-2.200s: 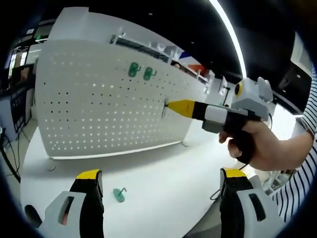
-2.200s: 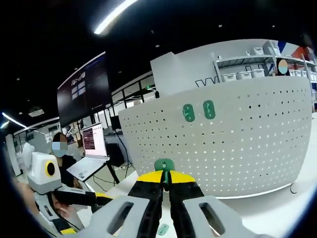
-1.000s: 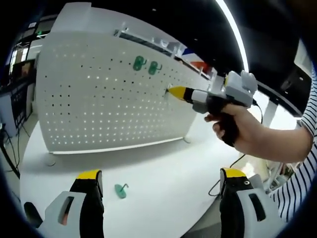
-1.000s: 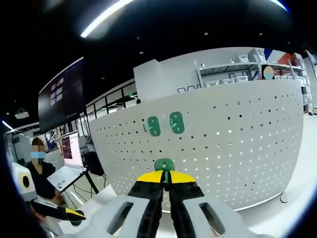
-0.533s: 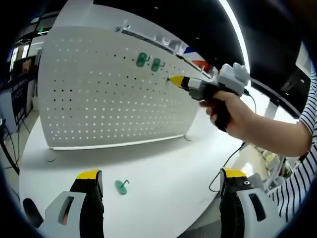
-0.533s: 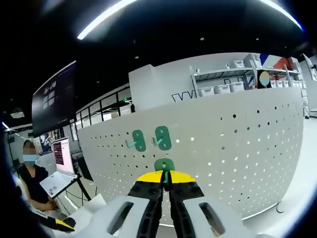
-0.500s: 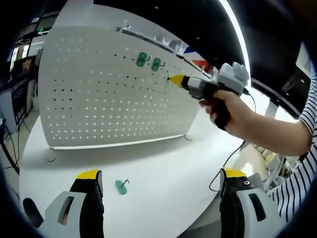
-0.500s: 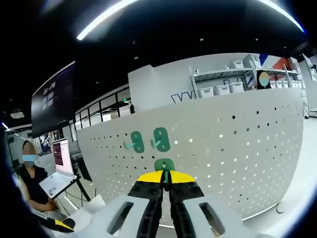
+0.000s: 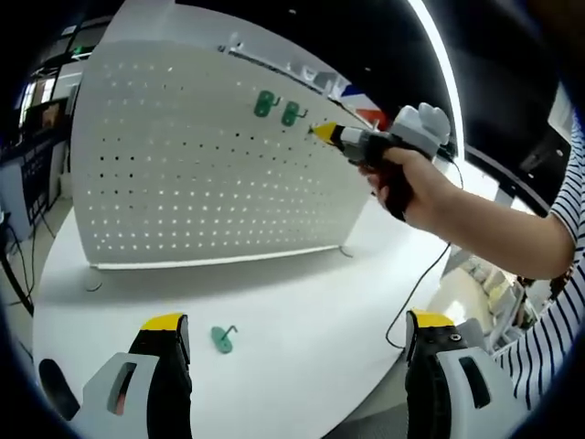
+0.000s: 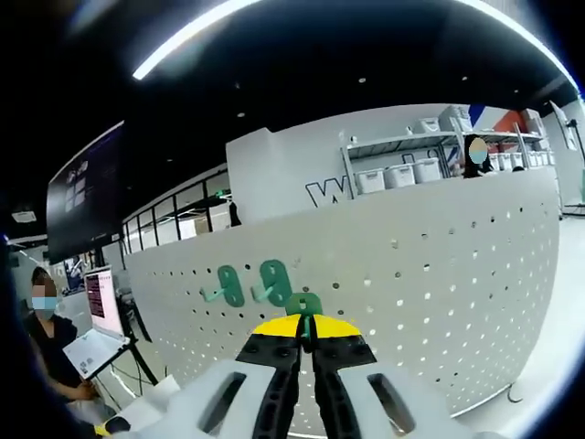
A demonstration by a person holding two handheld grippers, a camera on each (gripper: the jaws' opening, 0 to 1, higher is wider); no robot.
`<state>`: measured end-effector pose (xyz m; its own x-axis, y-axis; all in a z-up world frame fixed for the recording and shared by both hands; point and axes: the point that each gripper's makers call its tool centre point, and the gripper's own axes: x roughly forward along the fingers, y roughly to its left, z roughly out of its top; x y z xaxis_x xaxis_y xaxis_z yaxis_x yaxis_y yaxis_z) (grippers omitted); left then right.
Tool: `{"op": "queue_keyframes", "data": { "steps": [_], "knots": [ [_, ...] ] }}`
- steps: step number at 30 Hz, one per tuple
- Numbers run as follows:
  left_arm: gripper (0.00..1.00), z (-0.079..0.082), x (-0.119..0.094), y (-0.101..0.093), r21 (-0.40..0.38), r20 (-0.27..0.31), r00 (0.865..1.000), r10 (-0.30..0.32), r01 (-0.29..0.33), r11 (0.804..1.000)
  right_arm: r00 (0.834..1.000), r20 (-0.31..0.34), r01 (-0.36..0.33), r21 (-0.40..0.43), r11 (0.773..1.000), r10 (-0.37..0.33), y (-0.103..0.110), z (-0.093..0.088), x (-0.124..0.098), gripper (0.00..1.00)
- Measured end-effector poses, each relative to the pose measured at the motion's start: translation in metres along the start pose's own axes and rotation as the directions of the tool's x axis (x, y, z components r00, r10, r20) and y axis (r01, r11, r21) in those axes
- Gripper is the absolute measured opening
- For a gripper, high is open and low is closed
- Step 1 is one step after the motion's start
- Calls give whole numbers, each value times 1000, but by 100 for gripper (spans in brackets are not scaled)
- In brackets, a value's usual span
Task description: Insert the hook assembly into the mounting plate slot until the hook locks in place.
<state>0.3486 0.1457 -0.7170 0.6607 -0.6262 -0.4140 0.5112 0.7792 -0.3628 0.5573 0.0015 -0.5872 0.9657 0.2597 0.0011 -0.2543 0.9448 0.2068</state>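
The right gripper (image 10: 306,326) is clamping a small green plastic hook (image 10: 303,303) just beside two green hooks already hanging (image 10: 249,283) on the white perforated mounting plate (image 10: 439,274); any tilt risks missing the hole, or bumping those neighbours. The left gripper (image 9: 297,322), jaws spread and holding nothing, is hovering over the white table (image 9: 302,311), where a spare green hook (image 9: 222,337) is lying.

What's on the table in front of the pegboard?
One green hook lies loose on the white table, apart from the pegboard. The left hand-held gripper hides the table's near edge.
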Motion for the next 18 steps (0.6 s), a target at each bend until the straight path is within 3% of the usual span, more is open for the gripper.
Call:
{"op": "queue_keyframes", "data": {
  "steps": [18],
  "knots": [
    [100, -3, 1, 7, -21, -6, 1000, 12, -12, 1000, 997, 59, 51, -28, 998, -49, -15, 20, 14, 0]
  ]
}}
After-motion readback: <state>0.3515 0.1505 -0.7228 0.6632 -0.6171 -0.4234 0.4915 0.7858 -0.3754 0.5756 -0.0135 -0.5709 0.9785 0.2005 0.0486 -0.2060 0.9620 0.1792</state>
